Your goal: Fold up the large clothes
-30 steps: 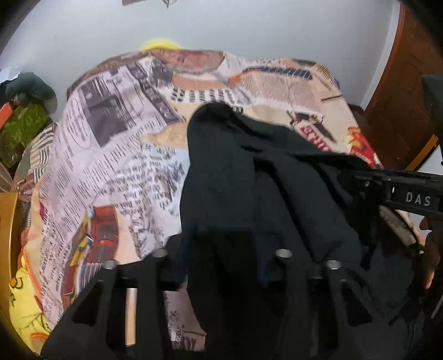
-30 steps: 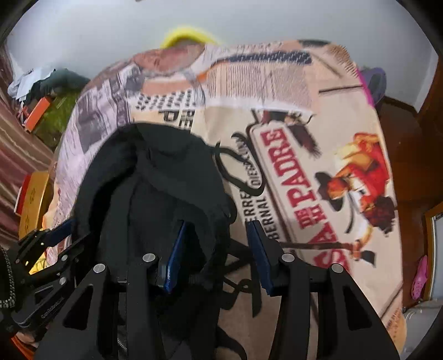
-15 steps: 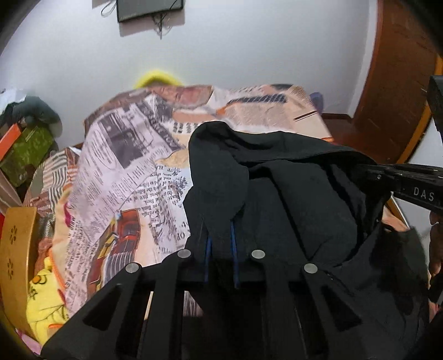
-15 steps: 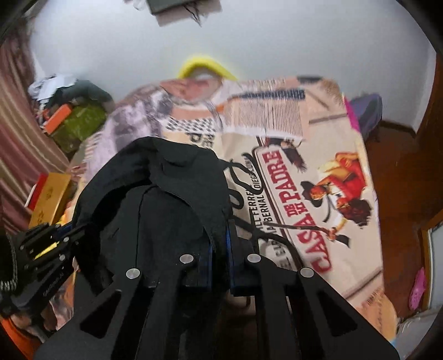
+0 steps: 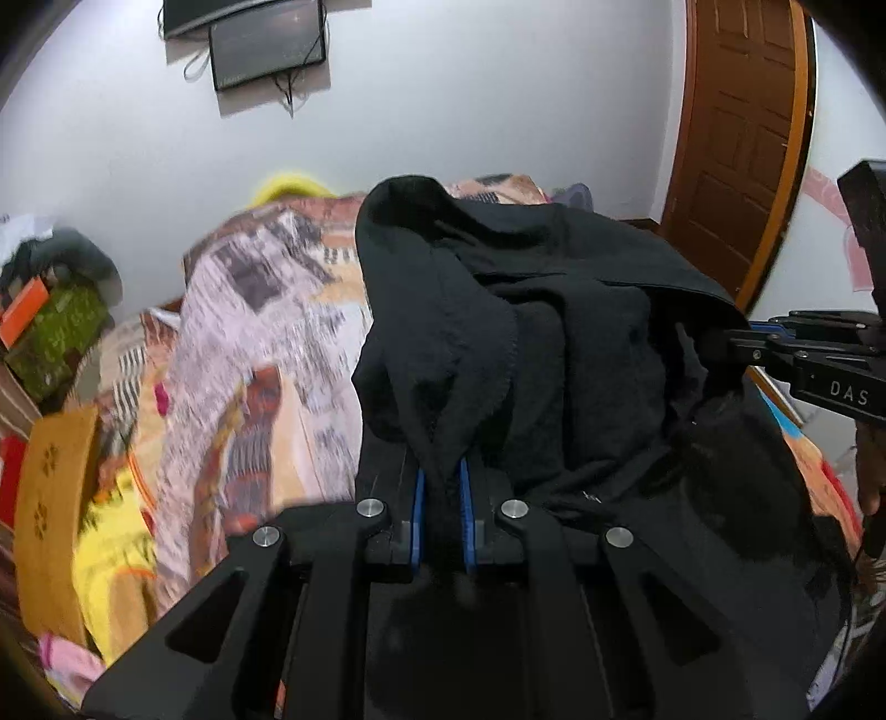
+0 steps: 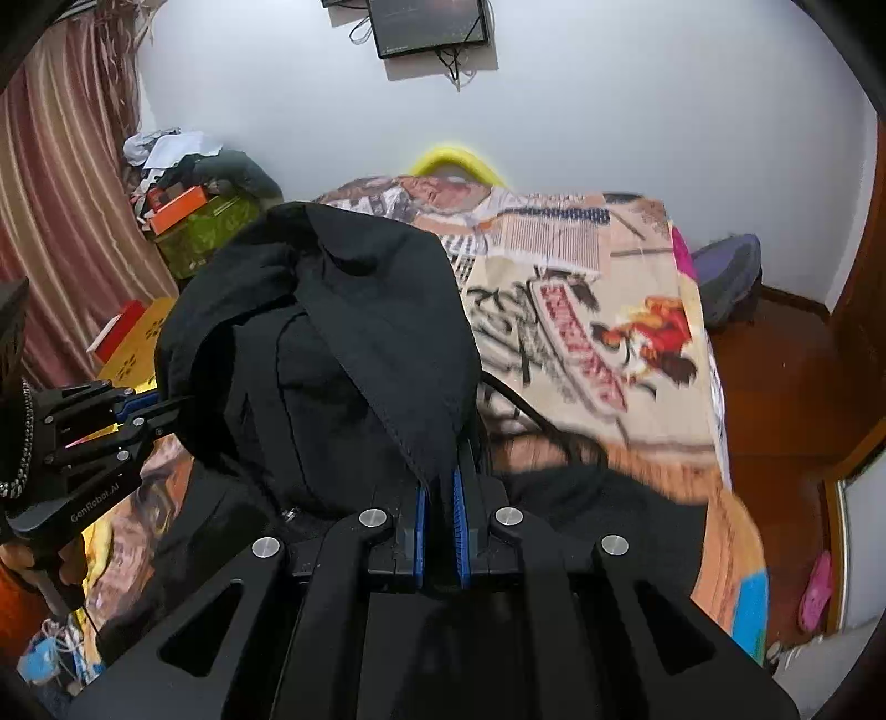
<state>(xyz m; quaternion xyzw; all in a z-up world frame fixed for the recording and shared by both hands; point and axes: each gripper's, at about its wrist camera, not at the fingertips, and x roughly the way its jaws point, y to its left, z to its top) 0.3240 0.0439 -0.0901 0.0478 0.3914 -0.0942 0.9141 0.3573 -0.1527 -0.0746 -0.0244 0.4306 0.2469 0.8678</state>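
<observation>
Ahead, black garment (image 5: 554, 310) pinched in both grippers (image 5: 441, 487) (image 6: 440, 498), hiding printed bedspread (image 6: 581, 310).

garment (image 5: 554, 332) over bed (image 5: 266, 332) | screen (image 6: 429, 25) on wall behind

The black garment (image 5: 581, 354) was matt cloth, soft and slightly fuzzy along its raw-looking edge. The left claw (image 5: 440, 493) and right claw (image 6: 437, 498) were matt black plastic with bright metal screw heads, and their blue pads looked ribbed, perhaps rubber. The bedspread (image 6: 587, 310) was printed cloth, dull in finish. The door (image 5: 736, 138) was glossy brown wood. The wall (image 6: 609, 111) was smooth and painted.
</observation>
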